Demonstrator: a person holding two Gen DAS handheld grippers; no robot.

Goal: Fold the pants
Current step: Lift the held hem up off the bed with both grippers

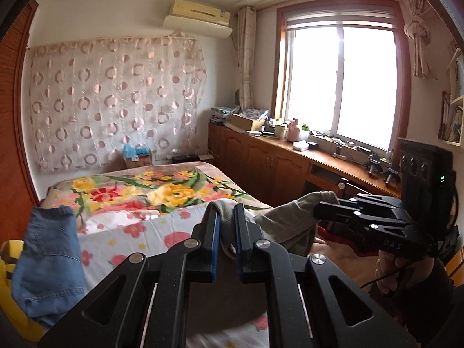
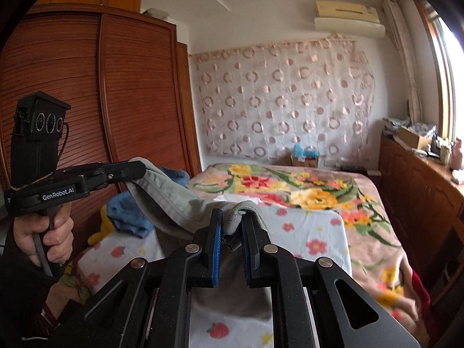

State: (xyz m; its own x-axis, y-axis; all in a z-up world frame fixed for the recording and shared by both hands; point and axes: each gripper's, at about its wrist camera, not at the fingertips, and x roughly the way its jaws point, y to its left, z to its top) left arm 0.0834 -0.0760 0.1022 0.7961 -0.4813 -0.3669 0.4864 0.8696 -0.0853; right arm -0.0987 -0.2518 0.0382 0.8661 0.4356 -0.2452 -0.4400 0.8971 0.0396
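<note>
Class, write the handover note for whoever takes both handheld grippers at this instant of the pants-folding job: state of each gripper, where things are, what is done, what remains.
Left gripper: jaws shut on one end of the grey pants.
Right gripper: jaws shut on the other end.
Pants hang between the two grippers, raised above the bed.
Blue jeans lie at the bed's edge, untouched.
Done: both ends gripped and lifted.
Left: no fold shows yet; probably lay the pants flat on the bed, then fold.
</note>
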